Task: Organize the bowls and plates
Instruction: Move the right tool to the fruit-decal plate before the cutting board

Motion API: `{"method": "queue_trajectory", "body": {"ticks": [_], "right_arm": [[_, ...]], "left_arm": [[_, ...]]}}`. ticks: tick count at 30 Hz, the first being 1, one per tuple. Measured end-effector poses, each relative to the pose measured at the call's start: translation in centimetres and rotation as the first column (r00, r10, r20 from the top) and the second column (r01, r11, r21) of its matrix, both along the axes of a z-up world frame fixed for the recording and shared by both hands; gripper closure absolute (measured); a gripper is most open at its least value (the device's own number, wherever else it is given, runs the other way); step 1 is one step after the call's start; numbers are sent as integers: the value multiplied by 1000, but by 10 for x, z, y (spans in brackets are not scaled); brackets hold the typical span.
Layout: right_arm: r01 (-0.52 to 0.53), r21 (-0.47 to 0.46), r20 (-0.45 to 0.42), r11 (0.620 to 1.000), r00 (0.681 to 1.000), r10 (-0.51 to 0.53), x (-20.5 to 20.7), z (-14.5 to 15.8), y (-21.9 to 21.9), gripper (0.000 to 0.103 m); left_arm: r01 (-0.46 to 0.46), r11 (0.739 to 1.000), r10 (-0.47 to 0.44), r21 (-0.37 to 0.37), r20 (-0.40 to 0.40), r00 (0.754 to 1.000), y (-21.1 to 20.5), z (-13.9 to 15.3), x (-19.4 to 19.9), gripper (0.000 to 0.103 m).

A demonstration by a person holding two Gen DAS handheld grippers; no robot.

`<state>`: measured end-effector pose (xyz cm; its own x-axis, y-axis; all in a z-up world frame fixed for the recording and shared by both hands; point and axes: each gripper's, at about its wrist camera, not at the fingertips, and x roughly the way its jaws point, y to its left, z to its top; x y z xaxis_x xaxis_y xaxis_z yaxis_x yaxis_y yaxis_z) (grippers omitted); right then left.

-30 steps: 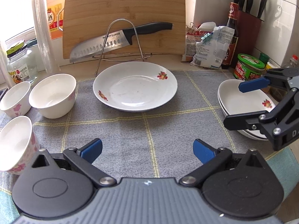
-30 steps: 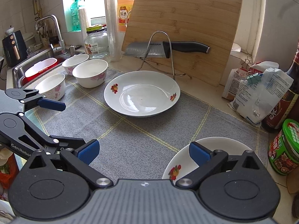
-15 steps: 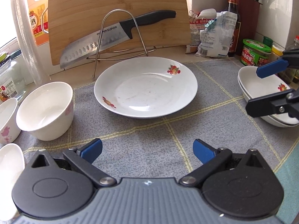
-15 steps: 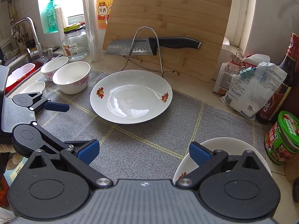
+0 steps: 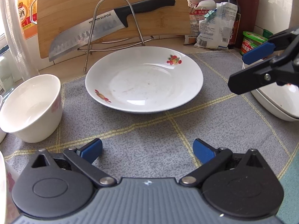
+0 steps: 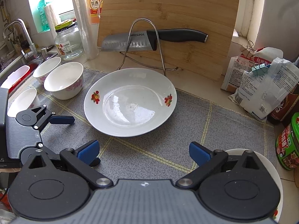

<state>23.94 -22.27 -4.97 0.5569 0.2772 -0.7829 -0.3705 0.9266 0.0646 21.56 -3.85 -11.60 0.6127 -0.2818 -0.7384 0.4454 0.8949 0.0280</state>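
Note:
A white plate with fruit prints (image 5: 144,85) lies on the grey mat (image 5: 149,136), also in the right wrist view (image 6: 130,101). My left gripper (image 5: 147,150) is open and empty, just short of the plate's near rim. My right gripper (image 6: 143,152) is open and empty, near the plate's front right; it shows in the left wrist view (image 5: 250,71) above a stack of white plates (image 5: 276,100). Three white bowls with pink flowers stand left of the plate: the nearest to it (image 6: 64,80), one behind (image 6: 46,69), one in front (image 6: 23,100).
A bamboo cutting board (image 6: 168,18) leans at the back with a knife (image 6: 149,39) on a wire rack (image 6: 143,44). Food bags (image 6: 261,82), a green-lidded jar (image 6: 288,141) and a dark bottle (image 5: 231,15) stand right. A glass jar (image 6: 68,41) and the sink (image 6: 18,63) are left.
Both grippers have moved forward toward the middle plate, which looks larger and nearer now. The left gripper passed the near bowls. Both stay open.

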Motion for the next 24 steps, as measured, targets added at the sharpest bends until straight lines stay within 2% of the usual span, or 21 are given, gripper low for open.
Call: {"method": "queue_trajectory", "body": {"ticks": [17,24], "right_arm": [[-79,14,-113,997,990,80,61,-19,3,0],[-129,-2,-132,992,983,127,87,-25,10,0]], "left_arm": [[-5,1000,5,-20,17,1000,-4,-4,21,0],[4,1000,-3,-23,25,1000,-4,-4,27,0]]}}
